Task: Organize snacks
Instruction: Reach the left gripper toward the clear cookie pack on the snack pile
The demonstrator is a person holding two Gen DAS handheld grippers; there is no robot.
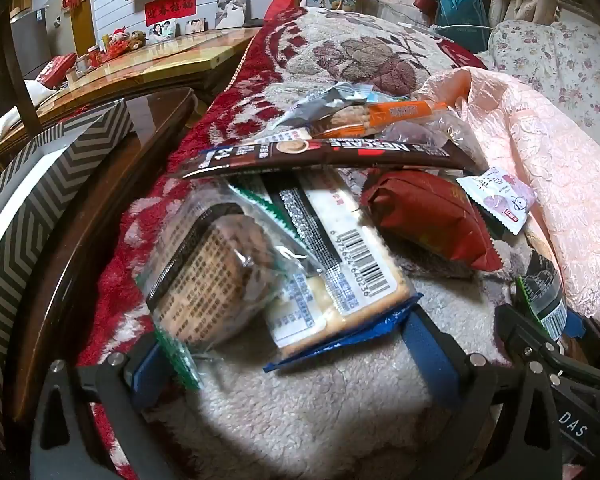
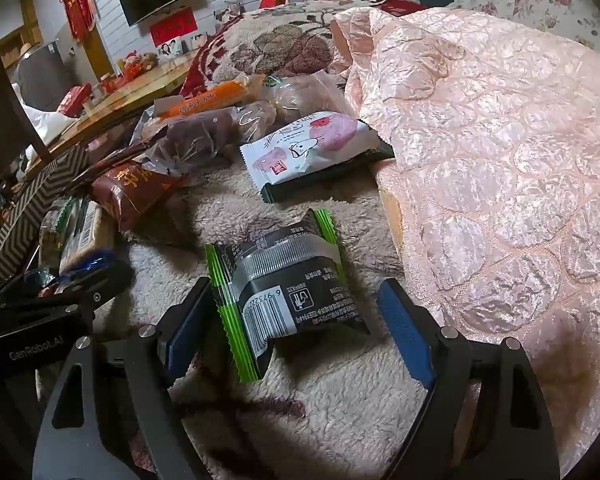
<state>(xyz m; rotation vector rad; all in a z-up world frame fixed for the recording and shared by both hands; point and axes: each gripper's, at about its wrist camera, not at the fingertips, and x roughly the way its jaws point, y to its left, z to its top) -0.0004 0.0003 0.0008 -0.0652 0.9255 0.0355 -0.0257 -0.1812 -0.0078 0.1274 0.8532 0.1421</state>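
Note:
A pile of snack packets lies on a fluffy red and cream blanket (image 1: 300, 420). In the left wrist view my left gripper (image 1: 288, 356) is open around a clear-wrapped cookie pack (image 1: 212, 276) and a cracker pack with a barcode (image 1: 352, 264). Behind them lie a brown Nescafe stick (image 1: 324, 156) and a red packet (image 1: 428, 216). In the right wrist view my right gripper (image 2: 292, 340) is open around a black and green packet (image 2: 288, 292), which lies between the fingers. A white and purple packet (image 2: 312, 144) lies farther back.
A box with a grey chevron pattern (image 1: 32, 216) stands at the left on a dark wooden table (image 1: 100, 208). A pink quilted cover (image 2: 500, 160) is bunched up at the right. The other gripper shows at each view's edge.

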